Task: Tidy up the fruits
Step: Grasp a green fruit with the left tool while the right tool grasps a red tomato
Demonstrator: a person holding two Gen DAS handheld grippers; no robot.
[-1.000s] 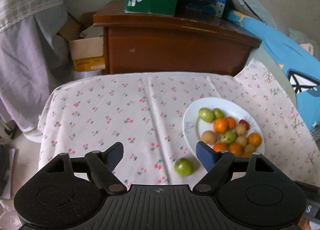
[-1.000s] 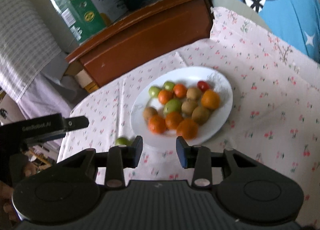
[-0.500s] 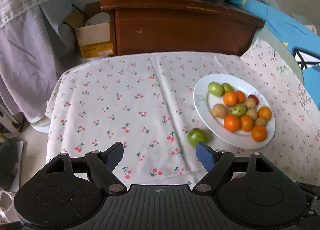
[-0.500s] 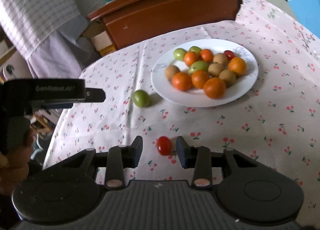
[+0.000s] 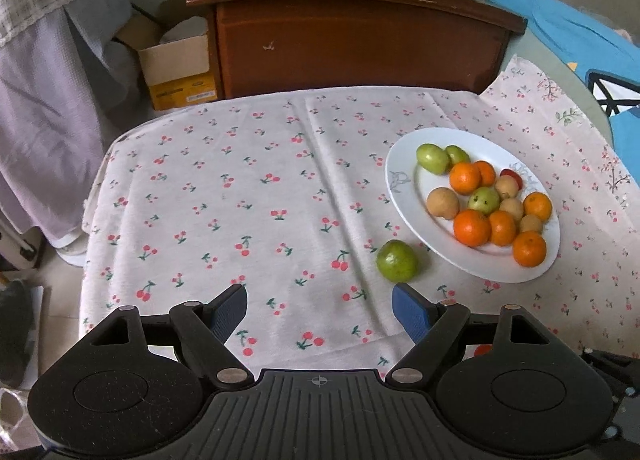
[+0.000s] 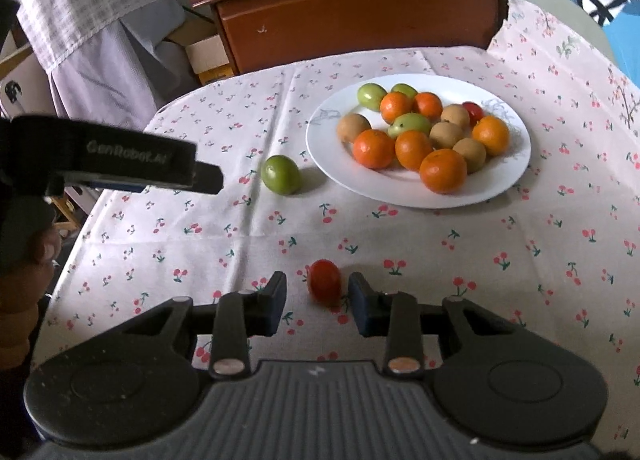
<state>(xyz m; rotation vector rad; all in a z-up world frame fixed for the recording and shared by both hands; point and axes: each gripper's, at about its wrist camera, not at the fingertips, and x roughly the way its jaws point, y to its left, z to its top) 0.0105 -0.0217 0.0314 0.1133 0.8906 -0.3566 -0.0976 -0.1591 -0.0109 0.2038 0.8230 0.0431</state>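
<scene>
Red tomato (image 6: 325, 282) lies on the cloth (image 6: 400, 244) between the closing right gripper (image 6: 317, 298) fingers, nearer the right pad, neither pad pressing it. Left gripper (image 5: 319, 310) stands open and empty, green fruit (image 5: 397, 261) just beyond its right finger, beside the plate (image 5: 404, 196) rim.

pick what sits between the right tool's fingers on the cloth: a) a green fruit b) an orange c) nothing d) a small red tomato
d: in the right wrist view the small red tomato lies on the cherry-print cloth between the closing fingers of the right tool, with gaps visible on both sides, while the loose green fruit sits farther off beside the white plate.
</scene>
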